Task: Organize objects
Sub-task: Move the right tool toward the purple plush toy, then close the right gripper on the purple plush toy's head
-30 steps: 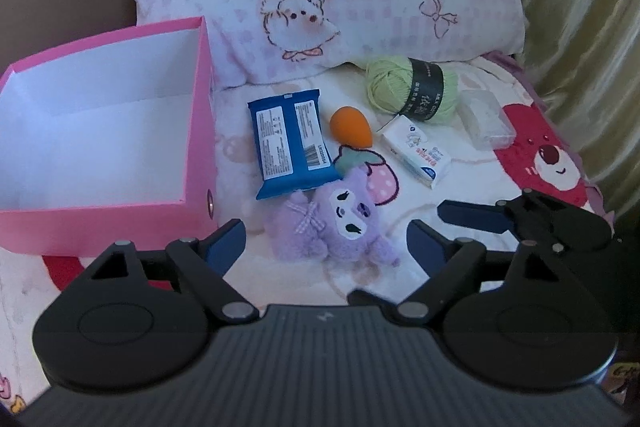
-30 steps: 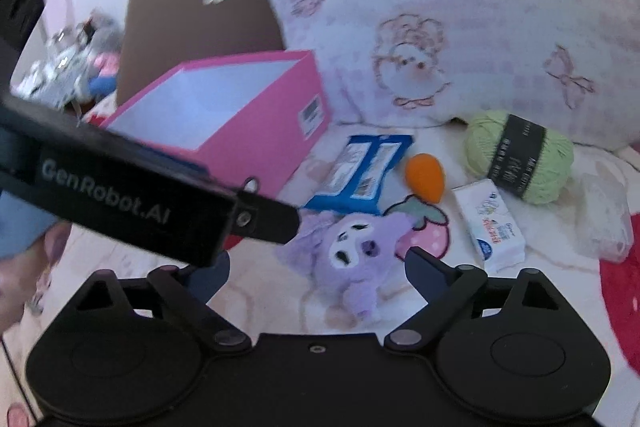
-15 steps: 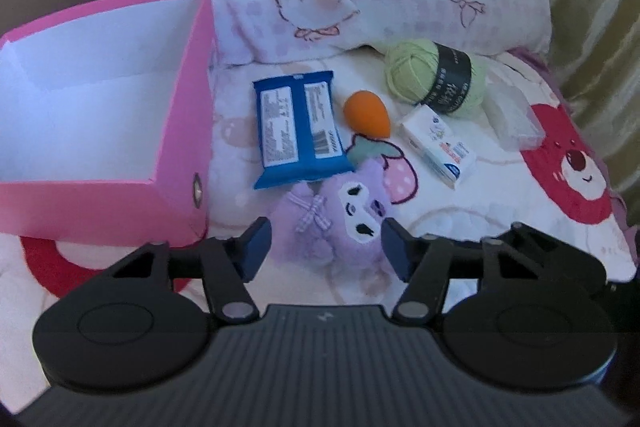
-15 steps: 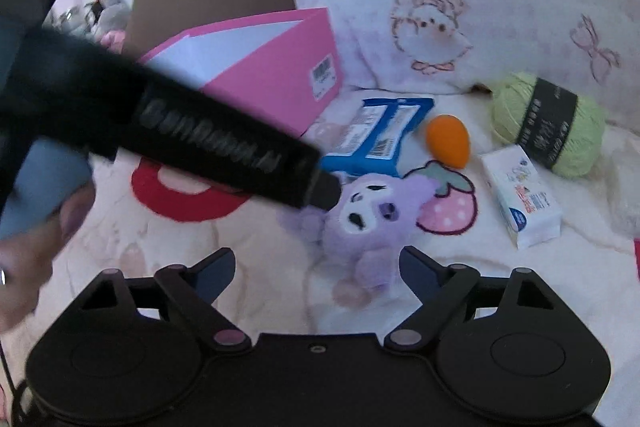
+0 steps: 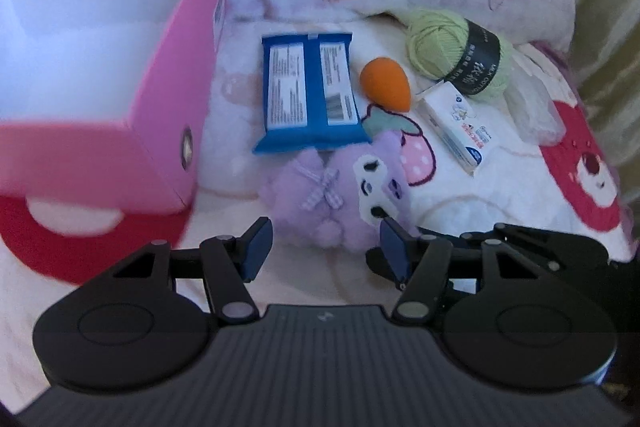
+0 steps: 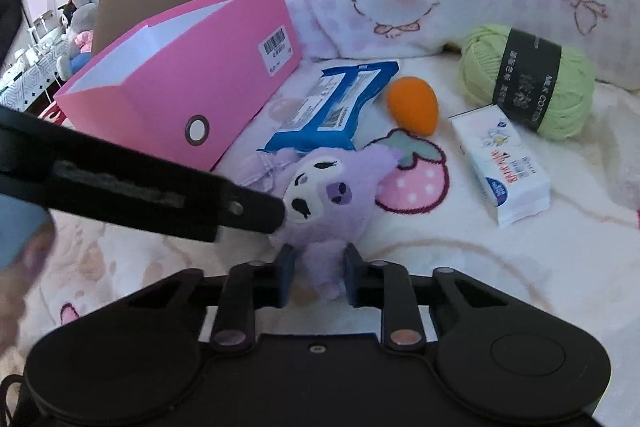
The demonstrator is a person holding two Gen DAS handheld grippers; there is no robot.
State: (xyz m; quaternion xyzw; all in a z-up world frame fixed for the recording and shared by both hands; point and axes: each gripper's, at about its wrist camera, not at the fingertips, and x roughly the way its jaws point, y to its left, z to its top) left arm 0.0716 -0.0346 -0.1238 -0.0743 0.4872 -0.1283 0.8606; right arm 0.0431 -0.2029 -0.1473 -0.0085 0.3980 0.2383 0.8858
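Both grippers have come down onto the purple plush toy (image 6: 328, 199) since a second ago, and the right gripper (image 6: 316, 267), whose jaws have just been closing, now pinches the toy's lower body between its blue pads, squeezing the fluff narrow. The left gripper (image 5: 324, 243) stands half-closed, having narrowed earlier in that second; its pads flank the toy's near edge, and whether they press it I cannot tell, though one finger seems to touch the white face patch. Seen from the right gripper, the toy lies just ahead on the printed blanket (image 6: 500, 267), with the pink box (image 6: 180, 95) further ahead and to the left, and the blue packet (image 6: 332, 107), orange sponge (image 6: 412, 103), white pack (image 6: 504, 163) and green yarn (image 6: 528, 79) beyond. The toy looks light, soft and squashy, not fragile or slippery; a grip on the plump body should hold better than one on a thin ear or bow, which may let it dangle and swing.
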